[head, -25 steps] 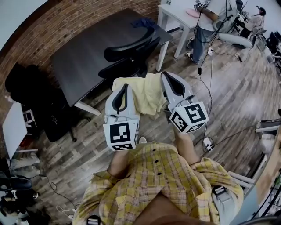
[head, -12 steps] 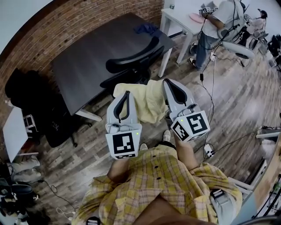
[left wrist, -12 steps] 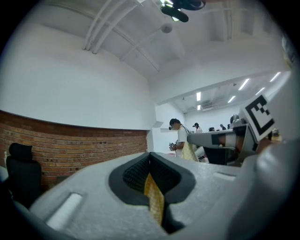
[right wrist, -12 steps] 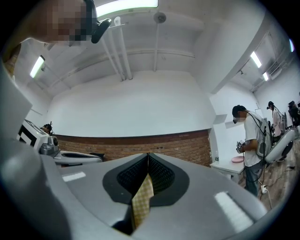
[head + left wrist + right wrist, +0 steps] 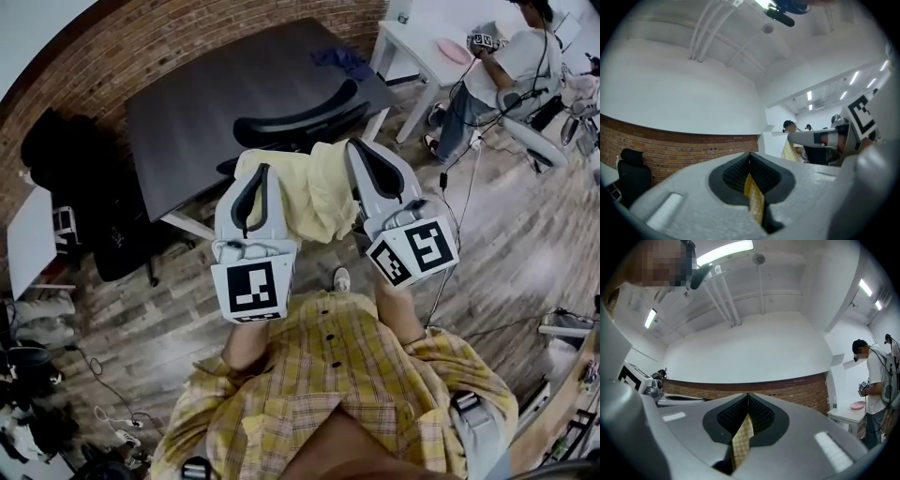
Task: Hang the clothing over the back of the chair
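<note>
Under both of our tools runs the wooden plank floor (image 5: 141,323). Beyond their tips stands the big dark rectangular worktop (image 5: 197,112). The black office chair with a curved back (image 5: 300,111) sits between that worktop and our tools, just past the jaw tips. The pale yellow fabric clothing (image 5: 314,192) is stretched between the two tools, sagging in loose folds on the near side of the chair back, and we cannot tell whether it touches the chair. Our left hand-held gripper (image 5: 261,178) has its jaws closed on the cloth's left edge, with a finely checked strip of it pinched in the ribbed black pads. Our right hand-held gripper (image 5: 361,155), just beside the left one, is clamped on the cloth's right edge the same way.
</note>
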A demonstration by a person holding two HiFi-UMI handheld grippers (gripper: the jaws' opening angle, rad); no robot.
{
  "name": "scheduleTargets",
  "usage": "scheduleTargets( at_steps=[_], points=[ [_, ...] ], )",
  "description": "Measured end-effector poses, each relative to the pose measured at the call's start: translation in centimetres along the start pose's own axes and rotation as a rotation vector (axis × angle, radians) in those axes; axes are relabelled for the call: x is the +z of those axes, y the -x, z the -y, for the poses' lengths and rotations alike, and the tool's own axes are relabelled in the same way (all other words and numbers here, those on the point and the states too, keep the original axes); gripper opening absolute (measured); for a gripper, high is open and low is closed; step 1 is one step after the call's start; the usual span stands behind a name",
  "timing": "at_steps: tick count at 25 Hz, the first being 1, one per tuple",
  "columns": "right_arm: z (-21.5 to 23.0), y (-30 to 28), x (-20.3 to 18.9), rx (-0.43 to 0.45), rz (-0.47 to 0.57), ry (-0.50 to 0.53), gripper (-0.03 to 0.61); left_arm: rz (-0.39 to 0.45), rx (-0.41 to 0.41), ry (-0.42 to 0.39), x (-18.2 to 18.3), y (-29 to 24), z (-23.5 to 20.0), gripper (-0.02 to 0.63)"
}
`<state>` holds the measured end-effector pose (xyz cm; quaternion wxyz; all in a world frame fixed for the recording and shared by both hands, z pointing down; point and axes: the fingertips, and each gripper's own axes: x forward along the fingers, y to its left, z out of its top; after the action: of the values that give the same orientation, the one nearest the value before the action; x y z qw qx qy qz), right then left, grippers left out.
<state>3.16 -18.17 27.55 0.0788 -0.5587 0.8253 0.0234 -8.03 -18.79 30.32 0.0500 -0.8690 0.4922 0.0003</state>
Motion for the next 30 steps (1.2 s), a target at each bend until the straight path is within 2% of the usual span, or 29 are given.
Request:
scheduleTargets(
  at_steps=[12, 21, 30],
  points=[
    [4.8, -2.8, 2.8, 0.119, 0.069, -0.003, 0.011, 0.075, 0.114, -0.029, 3.5, -4.4, 1.4, 0.005],
    [7.5, -5.0, 5.7, 0.214, 0.1, -0.005, 0.011, 0.068, 0.187, -0.094, 6.0, -7.5, 1.8, 0.005],
    [9.8, -6.2, 8.1, 0.295, 0.118, -0.004, 0.011, 0.083, 0.275, -0.123, 8.4, -9.6, 2.1, 0.004]
  ],
)
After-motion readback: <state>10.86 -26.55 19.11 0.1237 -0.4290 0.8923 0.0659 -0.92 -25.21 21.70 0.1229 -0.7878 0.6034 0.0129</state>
